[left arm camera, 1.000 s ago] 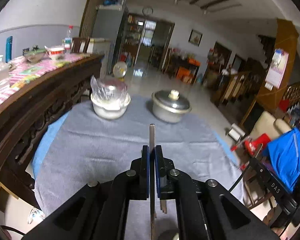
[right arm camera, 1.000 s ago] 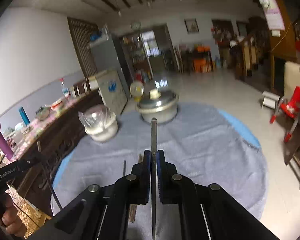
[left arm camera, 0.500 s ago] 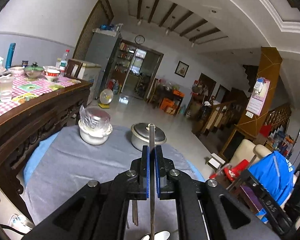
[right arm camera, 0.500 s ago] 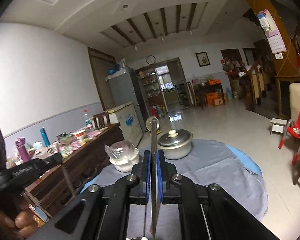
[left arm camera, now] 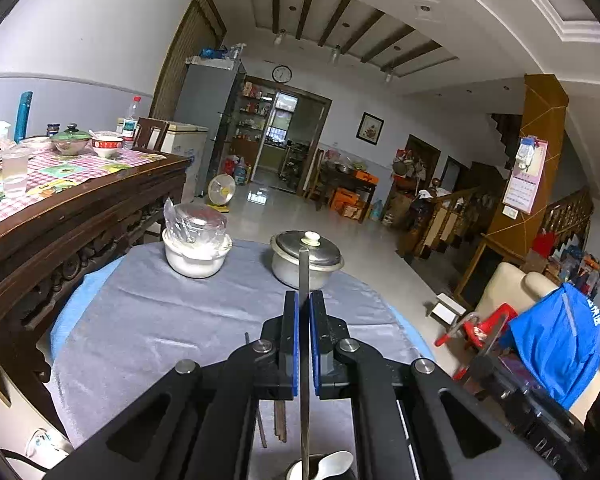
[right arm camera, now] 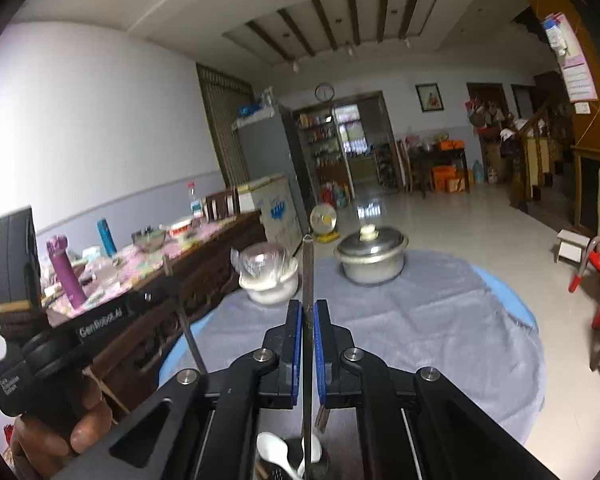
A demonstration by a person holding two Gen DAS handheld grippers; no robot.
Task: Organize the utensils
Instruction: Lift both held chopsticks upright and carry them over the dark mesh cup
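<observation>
While the round worktop (left arm camera: 148, 320) under its grey cloth takes up most of both views, only a few things sit on it. At the far side stand a metal pot (left arm camera: 306, 258) with a lid and a white bowl (left arm camera: 196, 252) wrapped in clear plastic, near each other but not touching. Close to the cameras, low in the pictures, there is a dark cup (right arm camera: 300, 464) with a white spoon (right arm camera: 274, 452) in it, so some of the tidying looks done already. A few thin sticks (left arm camera: 278, 420), maybe chopsticks, lie flat on the cloth under the tool, so I think those are left to put away.

The left hand-held gripper (left arm camera: 304, 308) is squeezed tight on a thin flat metal utensil (left arm camera: 304, 272). It is long, grey and straight, and its tip sticks out past the jaws toward the pot. The right hand-held gripper (right arm camera: 308, 312) is squeezed tight on another thin metal utensil (right arm camera: 308, 268), just as long and narrow, with a pointed top. Its low end reaches down to the cup. I think both pieces are going into the cup, but I cannot tell if they are in yet
</observation>
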